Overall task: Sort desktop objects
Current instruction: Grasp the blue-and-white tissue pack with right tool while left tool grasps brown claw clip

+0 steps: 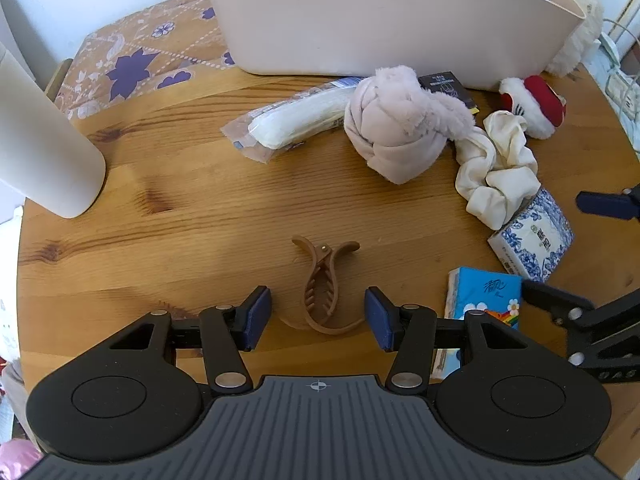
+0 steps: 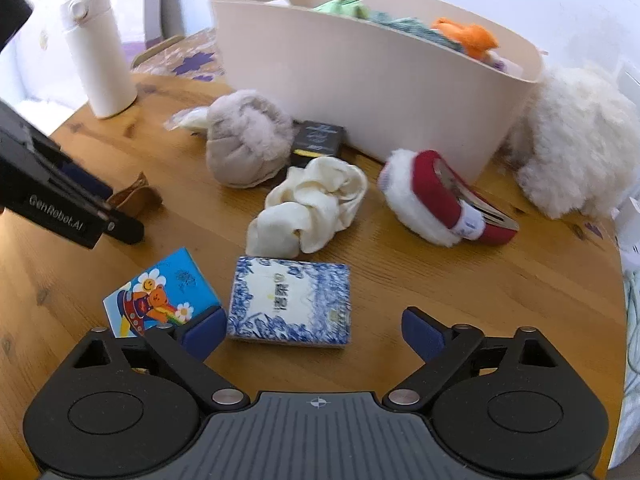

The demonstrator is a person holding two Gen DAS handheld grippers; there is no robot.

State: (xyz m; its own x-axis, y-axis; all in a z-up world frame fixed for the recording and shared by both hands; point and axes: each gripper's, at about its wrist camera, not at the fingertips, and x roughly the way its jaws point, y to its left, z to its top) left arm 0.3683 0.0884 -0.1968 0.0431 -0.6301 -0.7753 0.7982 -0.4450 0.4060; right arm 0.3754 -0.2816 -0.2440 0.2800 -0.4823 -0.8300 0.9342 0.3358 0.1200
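Observation:
A brown hair claw clip [image 1: 320, 290] lies flat on the round wooden table [image 1: 192, 220], between the blue pads of my left gripper [image 1: 319, 317]. The pads stand apart from it on both sides, so the gripper is open. My right gripper [image 2: 313, 331] is open wide around a blue-and-white patterned tissue pack [image 2: 290, 304]. Its left pad is near the pack's edge and its right pad is well clear. A blue cartoon tissue pack [image 2: 160, 292] lies just left of it. Behind them lie a cream scrunchie [image 2: 316, 208], a pinkish-grey plush knot [image 2: 248, 140] and a red-and-white plush piece [image 2: 436, 200].
A large beige bin [image 2: 360, 80] holding soft items stands at the back of the table. A white bottle [image 2: 100, 52] stands at the far left, and a white fluffy toy [image 2: 580, 148] sits right of the bin. A plastic-wrapped white item [image 1: 296, 120] and a small black box [image 1: 446, 84] lie before the bin.

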